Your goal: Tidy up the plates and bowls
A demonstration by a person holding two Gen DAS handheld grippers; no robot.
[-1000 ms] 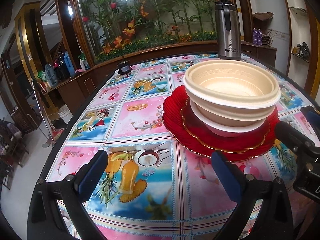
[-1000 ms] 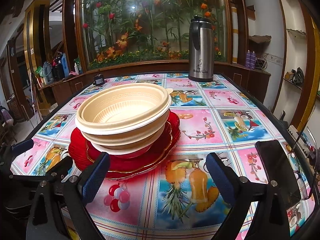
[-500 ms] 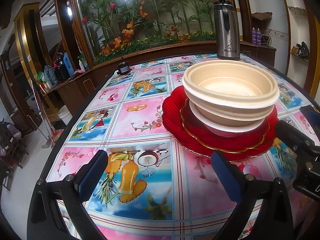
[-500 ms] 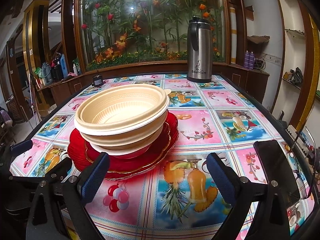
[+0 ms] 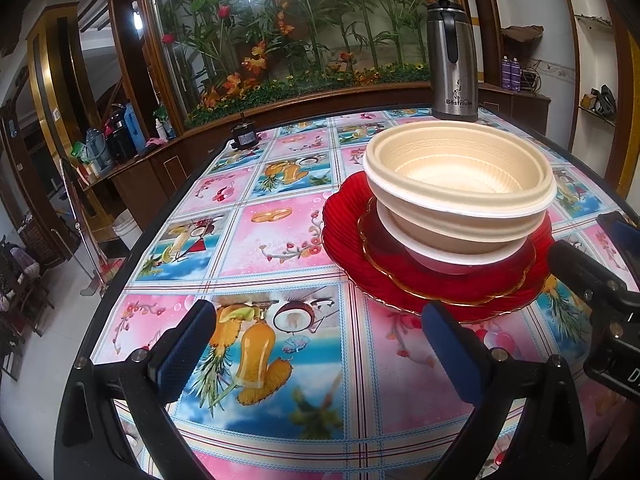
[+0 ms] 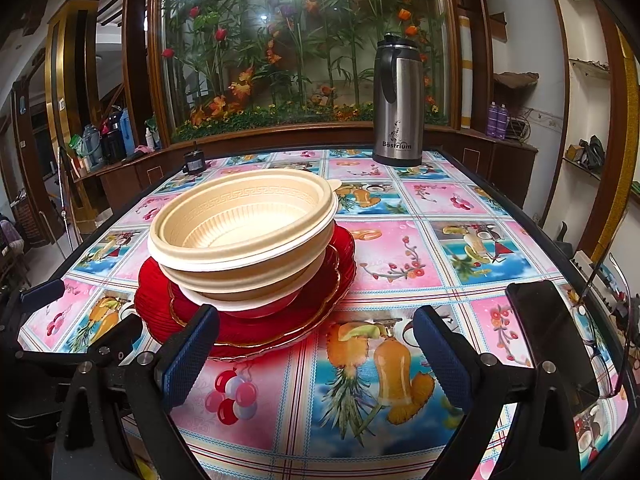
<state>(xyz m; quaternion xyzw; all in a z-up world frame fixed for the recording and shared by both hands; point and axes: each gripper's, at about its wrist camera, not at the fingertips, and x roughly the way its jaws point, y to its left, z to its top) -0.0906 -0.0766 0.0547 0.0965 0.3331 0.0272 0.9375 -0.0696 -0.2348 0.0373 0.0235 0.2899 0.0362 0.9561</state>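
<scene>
Cream bowls (image 5: pixel 460 188) sit nested in a stack on red plates (image 5: pixel 348 236) on the fruit-patterned tablecloth. The same bowls (image 6: pixel 244 232) and red plates (image 6: pixel 256 328) show in the right wrist view. My left gripper (image 5: pixel 320 344) is open and empty, low over the table, with the stack ahead to its right. My right gripper (image 6: pixel 316 348) is open and empty, with the stack ahead to its left, and its left finger is near the plate rim. Each gripper shows at the edge of the other's view.
A steel thermos jug (image 6: pixel 398 100) stands at the table's far edge. A small dark object (image 5: pixel 243 136) sits at the far left corner. A black phone (image 6: pixel 552 336) and glasses lie at the right edge. A wooden ledge and plant display stand behind.
Both views have shifted very slightly; the stack and both grippers stay in nearly the same place, jaws still open.
</scene>
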